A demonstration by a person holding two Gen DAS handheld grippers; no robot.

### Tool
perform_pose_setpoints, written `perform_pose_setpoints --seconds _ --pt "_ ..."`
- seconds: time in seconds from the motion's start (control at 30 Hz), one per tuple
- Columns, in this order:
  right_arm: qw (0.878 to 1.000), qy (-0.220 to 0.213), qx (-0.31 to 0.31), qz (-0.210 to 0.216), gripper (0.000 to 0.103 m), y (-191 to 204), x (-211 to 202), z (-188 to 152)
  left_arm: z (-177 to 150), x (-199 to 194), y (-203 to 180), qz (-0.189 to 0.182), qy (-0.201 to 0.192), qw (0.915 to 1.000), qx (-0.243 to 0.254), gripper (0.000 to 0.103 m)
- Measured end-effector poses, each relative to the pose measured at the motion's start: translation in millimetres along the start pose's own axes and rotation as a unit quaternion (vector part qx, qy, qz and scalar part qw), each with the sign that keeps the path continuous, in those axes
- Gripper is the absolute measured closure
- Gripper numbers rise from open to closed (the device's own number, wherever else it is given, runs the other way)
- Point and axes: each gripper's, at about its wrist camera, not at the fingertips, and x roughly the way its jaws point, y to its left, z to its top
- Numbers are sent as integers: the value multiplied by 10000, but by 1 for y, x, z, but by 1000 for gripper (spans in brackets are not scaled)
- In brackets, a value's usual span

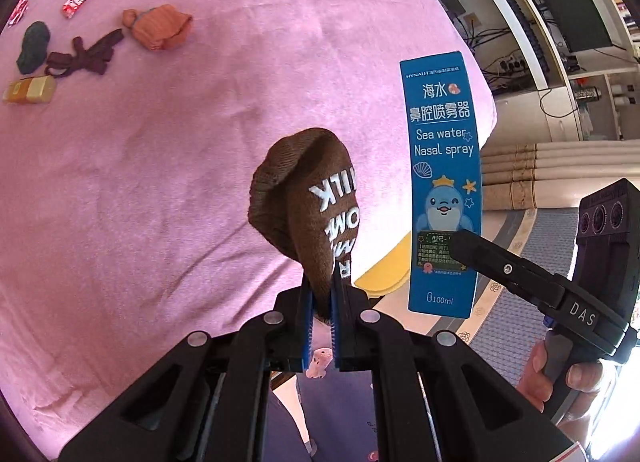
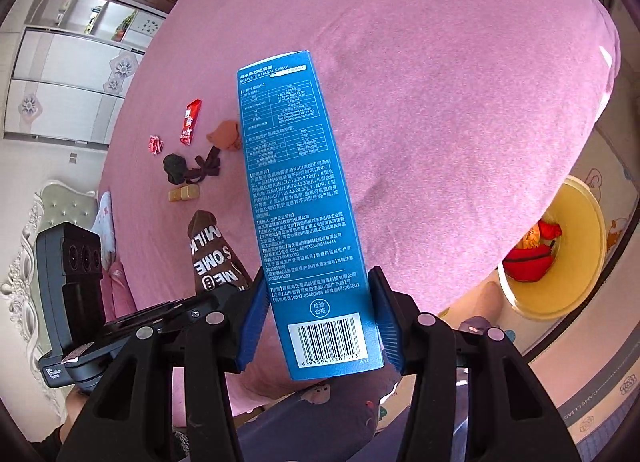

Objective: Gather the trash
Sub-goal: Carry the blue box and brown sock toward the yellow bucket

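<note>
Two grips, left wrist view first: left hand-held gripper [image 1: 322, 304] clamps a brown sock [image 1: 308, 198] above the pink bed [image 1: 160, 182], bed edge at 3 o'clock.

Right wrist view: right hand-held gripper [image 2: 318, 322] squeezes the blue nasal-spray box [image 2: 300, 198]; yellow bin [image 2: 560, 254] at 4 o'clock, wrappers [image 2: 190, 122] at 10.

The blue box [image 1: 442, 182] is showing "HYNAUT" at its top, the Chinese lines "海水" and "鼻腔喷雾器", then "Sea water Nasal spray" and, near the bottom, "100ml"; its back face [image 2: 304, 214] is carrying "SEAWATER NASAL SPRAY", dense Chinese print too small to read in full, a round "检验合格" mark and a barcode numbered 6935941207413. The brown sock [image 1: 316, 206] is displaying white letters, reading "MILK", "SOME" and "ME" in the right wrist view [image 2: 214, 254]. The right gripper's [image 1: 460, 246] body is bearing the letters "DAS" in the left wrist view.
</note>
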Motion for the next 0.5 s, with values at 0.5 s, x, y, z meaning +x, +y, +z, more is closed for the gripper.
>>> perform_pose_setpoints --seconds 0.5 --pt "9897 -553 1309 -189 55 -173 -90 -25 -4 106 -176 80 884 9884 1229 96"
